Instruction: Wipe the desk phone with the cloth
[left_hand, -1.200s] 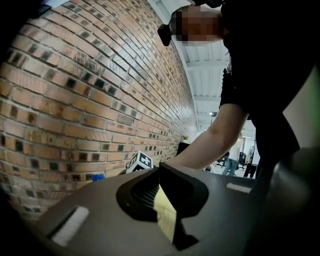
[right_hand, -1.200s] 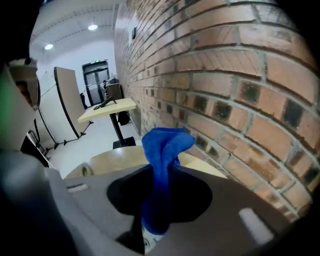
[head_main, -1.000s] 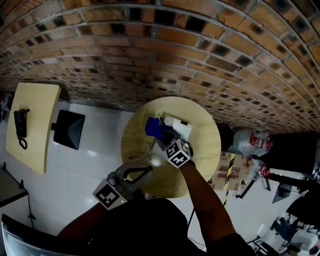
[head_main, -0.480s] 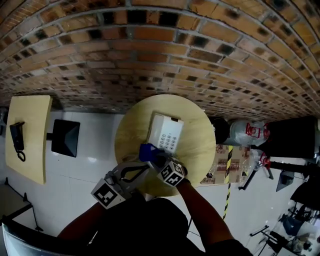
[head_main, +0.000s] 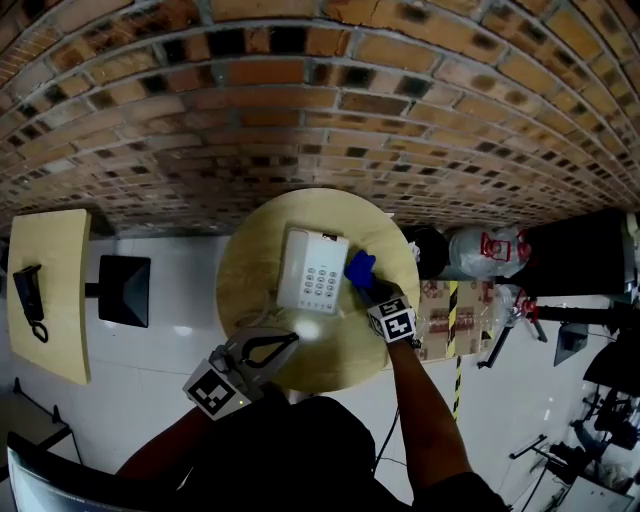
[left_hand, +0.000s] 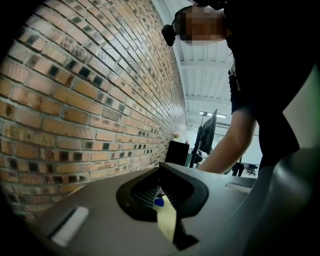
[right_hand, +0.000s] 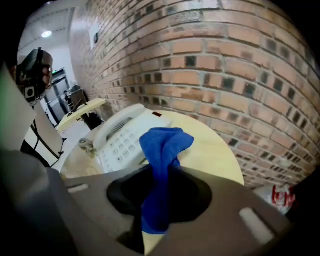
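A white desk phone (head_main: 312, 270) lies on the round wooden table (head_main: 330, 355), keypad up; it also shows in the right gripper view (right_hand: 122, 137). My right gripper (head_main: 366, 287) is shut on a blue cloth (head_main: 360, 268) at the phone's right edge. In the right gripper view the cloth (right_hand: 162, 145) stands bunched up out of the closed jaws (right_hand: 161, 175), just right of the keypad. My left gripper (head_main: 290, 342) hovers over the table's near left edge, shut and empty. Through its jaws (left_hand: 161, 172) only a sliver of table shows.
A brick wall (head_main: 300, 120) runs behind the table. A second table (head_main: 50, 300) with a black phone (head_main: 30, 290) and a black stool (head_main: 122, 290) stand to the left. A plastic bag (head_main: 485, 255) and cardboard boxes (head_main: 440, 310) lie on the floor at right.
My right gripper has carried the cloth from the phone's far left, round its near end, to its right side. The left gripper has stayed put.
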